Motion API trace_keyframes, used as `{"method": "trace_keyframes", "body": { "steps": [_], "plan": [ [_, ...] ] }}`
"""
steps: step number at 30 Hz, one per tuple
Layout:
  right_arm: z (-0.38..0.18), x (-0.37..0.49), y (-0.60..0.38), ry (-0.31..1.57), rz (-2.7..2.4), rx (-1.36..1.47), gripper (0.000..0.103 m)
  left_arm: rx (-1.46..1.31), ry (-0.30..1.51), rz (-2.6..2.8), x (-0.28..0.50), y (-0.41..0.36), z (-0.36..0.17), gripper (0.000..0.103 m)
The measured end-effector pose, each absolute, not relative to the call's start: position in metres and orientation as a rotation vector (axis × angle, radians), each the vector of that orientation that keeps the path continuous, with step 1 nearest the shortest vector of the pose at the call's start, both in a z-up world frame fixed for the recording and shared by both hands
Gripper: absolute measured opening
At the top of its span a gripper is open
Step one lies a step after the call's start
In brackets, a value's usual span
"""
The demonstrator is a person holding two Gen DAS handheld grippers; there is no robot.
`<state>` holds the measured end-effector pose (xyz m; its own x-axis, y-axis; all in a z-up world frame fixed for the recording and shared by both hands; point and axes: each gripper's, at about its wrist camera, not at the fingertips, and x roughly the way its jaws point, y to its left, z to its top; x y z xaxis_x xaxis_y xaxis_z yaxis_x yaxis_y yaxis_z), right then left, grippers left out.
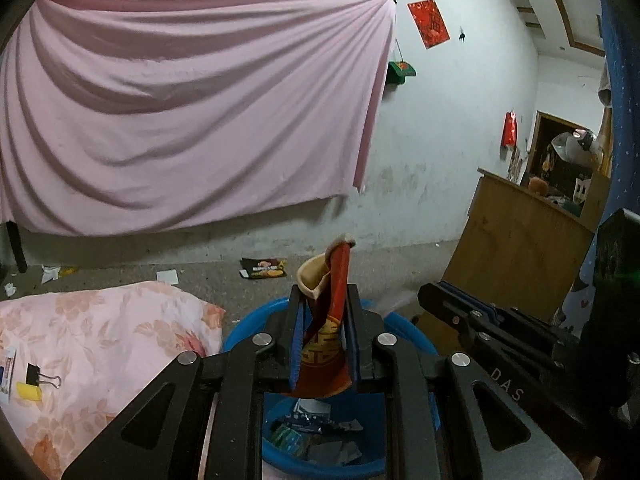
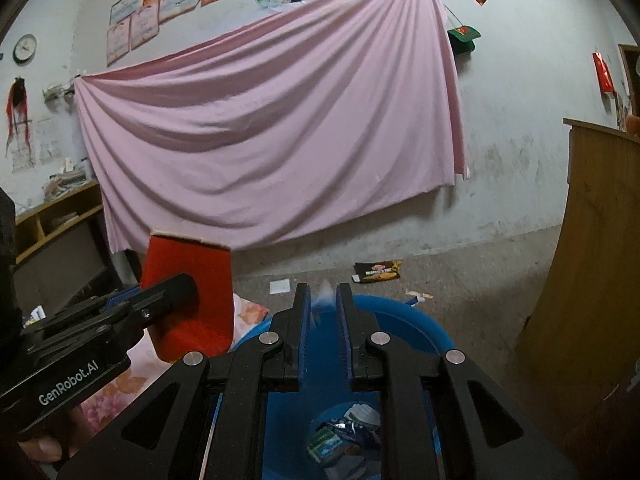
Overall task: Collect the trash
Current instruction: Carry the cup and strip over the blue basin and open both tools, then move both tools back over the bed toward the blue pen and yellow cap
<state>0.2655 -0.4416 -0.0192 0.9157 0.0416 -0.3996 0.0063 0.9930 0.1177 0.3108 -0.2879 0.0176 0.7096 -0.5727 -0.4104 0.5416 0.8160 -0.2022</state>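
Observation:
My left gripper (image 1: 324,292) is shut on a red and gold paper packet (image 1: 326,344) that stands upright and bowed between its blue pads. It hangs over a blue plastic basin (image 1: 412,332) with several wrappers (image 1: 316,432) lying in the bottom. In the right wrist view the same left gripper (image 2: 160,292) and the red packet (image 2: 196,280) are at the left. My right gripper (image 2: 324,292) also hovers over the basin (image 2: 400,312), its pads a narrow gap apart with a thin, blurred whitish scrap (image 2: 322,298) caught at the tips. The right gripper (image 1: 436,294) shows at the right of the left wrist view.
A floral pink pillow (image 1: 100,340) with a binder clip (image 1: 40,376) lies left of the basin. On the concrete floor beyond are a dark snack packet (image 1: 264,268) and white paper scraps (image 1: 168,276). A wooden cabinet (image 1: 516,256) stands at the right. A pink sheet (image 1: 192,112) covers the wall.

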Motion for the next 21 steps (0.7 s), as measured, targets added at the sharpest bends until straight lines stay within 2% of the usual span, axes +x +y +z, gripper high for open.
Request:
{"method": "trace_keyframes", "body": {
  "steps": [3,16,18,21],
  "plan": [
    [-0.017,0.267,-0.442,0.42,0.016,0.122,0.013,-0.072,0.491,-0.625,0.307,-0.281,0.012,0.027],
    [-0.016,0.268,-0.444,0.417,0.013,0.122,0.013,-0.096,0.526,-0.597,0.309,-0.271,0.009,0.032],
    [-0.015,0.267,-0.443,0.404,0.02,0.118,0.013,-0.1,0.518,-0.58,0.308,-0.265,0.012,0.038],
    [-0.011,0.266,-0.437,0.384,0.03,0.113,0.014,-0.103,0.497,-0.546,0.305,-0.249,0.02,0.041]
  ]
}}
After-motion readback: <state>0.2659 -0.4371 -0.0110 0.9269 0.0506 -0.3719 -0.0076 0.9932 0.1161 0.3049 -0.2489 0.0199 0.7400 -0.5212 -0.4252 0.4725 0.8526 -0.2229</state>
